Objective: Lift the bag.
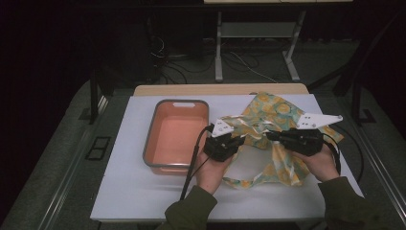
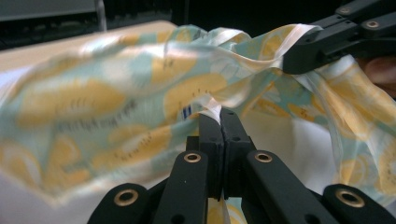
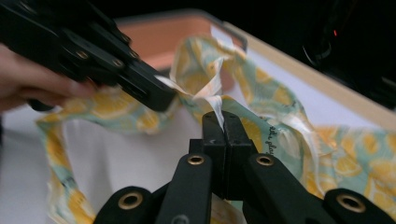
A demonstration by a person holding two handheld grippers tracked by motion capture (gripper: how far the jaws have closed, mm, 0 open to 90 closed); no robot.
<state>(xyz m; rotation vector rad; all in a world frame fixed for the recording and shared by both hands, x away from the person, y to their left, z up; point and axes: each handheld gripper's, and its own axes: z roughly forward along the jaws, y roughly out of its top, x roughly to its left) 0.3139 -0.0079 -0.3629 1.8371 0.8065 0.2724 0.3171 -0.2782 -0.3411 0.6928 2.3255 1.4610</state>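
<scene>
A thin cloth (image 1: 274, 109) printed with yellow lemons on pale teal lies bunched on the right half of the white table top (image 1: 139, 191); part of it is lifted between the two grippers. My left gripper (image 1: 243, 138) is shut on a pale edge of the cloth (image 2: 140, 93), pinched at the tips (image 2: 220, 116). My right gripper (image 1: 269, 136) is shut on another bit of that edge, seen up close in the right gripper view (image 3: 223, 116). The two grippers' tips face each other, a short way apart. A loose strap of the cloth (image 1: 249, 181) trails toward the front.
An orange tray with a grey rim (image 1: 152, 140) stands left of the cloth, with nothing in it. A black cable (image 1: 191, 165) runs from the left gripper to the table's front edge. Behind the table are a desk frame (image 1: 219, 52) and floor cables.
</scene>
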